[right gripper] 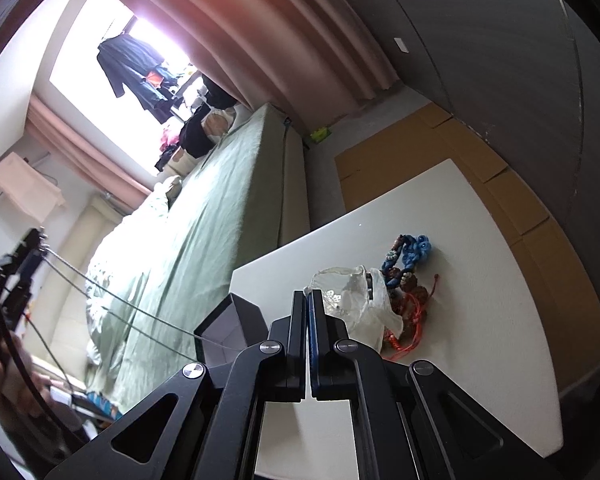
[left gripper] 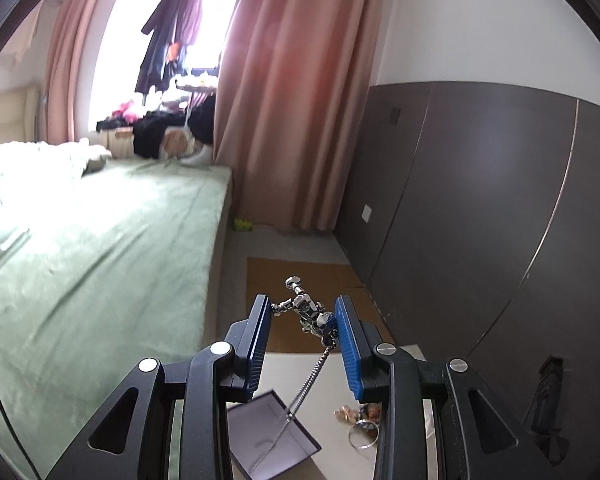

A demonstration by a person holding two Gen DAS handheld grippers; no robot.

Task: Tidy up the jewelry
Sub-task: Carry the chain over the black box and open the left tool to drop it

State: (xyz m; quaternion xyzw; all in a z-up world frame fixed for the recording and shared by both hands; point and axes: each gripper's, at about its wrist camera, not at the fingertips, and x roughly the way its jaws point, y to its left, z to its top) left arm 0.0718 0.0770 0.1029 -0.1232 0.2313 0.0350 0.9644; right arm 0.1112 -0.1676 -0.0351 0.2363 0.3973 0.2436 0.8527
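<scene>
Jewelry is in two places. A shiny robot charm (left gripper: 306,308) on a silver chain (left gripper: 300,396) sits between the blue pads of the left tool (left gripper: 302,312), which is part way open and pinching it. The chain hangs down into a small open box (left gripper: 272,432) on the white worktop (right gripper: 460,240). The right tool (right gripper: 309,300) is closed tight with nothing in it. Near it lie a clear bag (right gripper: 360,300), blue beads (right gripper: 412,252) and red cord (right gripper: 408,320).
</scene>
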